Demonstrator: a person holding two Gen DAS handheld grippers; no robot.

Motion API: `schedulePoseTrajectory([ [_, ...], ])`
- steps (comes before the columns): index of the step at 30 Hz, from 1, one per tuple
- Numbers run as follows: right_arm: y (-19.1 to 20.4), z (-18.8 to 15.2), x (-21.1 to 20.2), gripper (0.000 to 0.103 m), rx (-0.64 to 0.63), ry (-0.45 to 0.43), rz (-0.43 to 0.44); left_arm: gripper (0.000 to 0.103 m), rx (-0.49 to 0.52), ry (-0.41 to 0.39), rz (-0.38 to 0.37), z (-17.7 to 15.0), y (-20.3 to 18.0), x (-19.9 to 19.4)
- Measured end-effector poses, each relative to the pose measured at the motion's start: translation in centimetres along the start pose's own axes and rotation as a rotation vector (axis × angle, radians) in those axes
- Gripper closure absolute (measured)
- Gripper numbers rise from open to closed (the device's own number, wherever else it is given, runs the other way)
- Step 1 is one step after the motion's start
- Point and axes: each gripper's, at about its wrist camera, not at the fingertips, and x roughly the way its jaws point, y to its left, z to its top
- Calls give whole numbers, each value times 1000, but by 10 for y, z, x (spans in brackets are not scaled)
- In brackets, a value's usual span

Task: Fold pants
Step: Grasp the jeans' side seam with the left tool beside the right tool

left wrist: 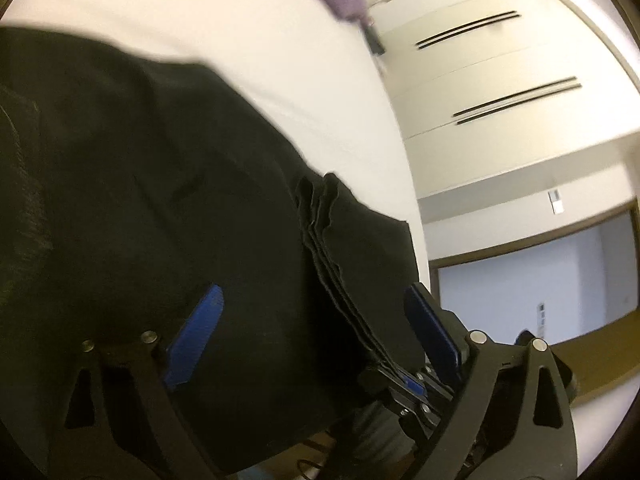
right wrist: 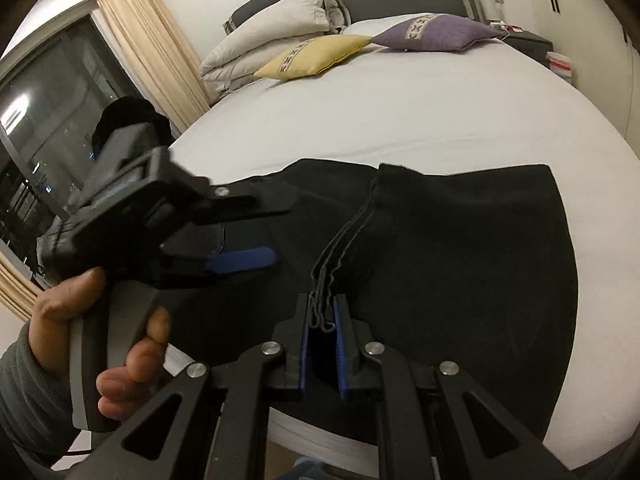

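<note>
You have one pair of black pants (right wrist: pixel 460 248) spread on the bed (right wrist: pixel 400 120), and two cushions near the headboard. Your right gripper (right wrist: pixel 322 332) clamps a stacked hem edge; your left gripper (left wrist: pixel 312 320) stands wide over the cloth, its view blurred.

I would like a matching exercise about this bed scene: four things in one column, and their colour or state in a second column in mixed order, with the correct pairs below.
Column 1
1. right gripper
2. left gripper
3. pants
4. cushion nearest the nightstand

Column 2
A. purple
B. open, over the dark cloth
C. black, spread on the white bed
D. shut on stacked cloth edges

Pairs: 1-D, 2-B, 3-C, 4-A
</note>
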Motion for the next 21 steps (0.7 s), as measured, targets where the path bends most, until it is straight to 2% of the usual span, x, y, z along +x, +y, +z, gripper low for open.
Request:
schedulePoseTrajectory([
  [3,0,-1,-5,91,-4,-21,-9,10,-8,37,25,7,-3,13],
  [13,30,-5,-21,91,-111,-48,-25,13,70,144,7,23,-41,46],
  [14,33,-5,-20,91,-113,-49,-22,27,85,152,16,22,-44,50],
  [15,34,-5,-21,91,-110,-49,-15,49,98,164,24,16,-48,51],
  [16,35,-3,-21,91,-106,-49,-8,60,99,175,23,11,-50,52],
  [17,37,-3,-22,91,-105,-50,0,78,103,185,20,8,-50,52],
  [18,41,-2,-22,91,-108,-52,8,83,116,182,25,7,-52,49],
  [21,54,3,-21,91,-119,-58,26,90,153,154,32,8,-56,34],
])
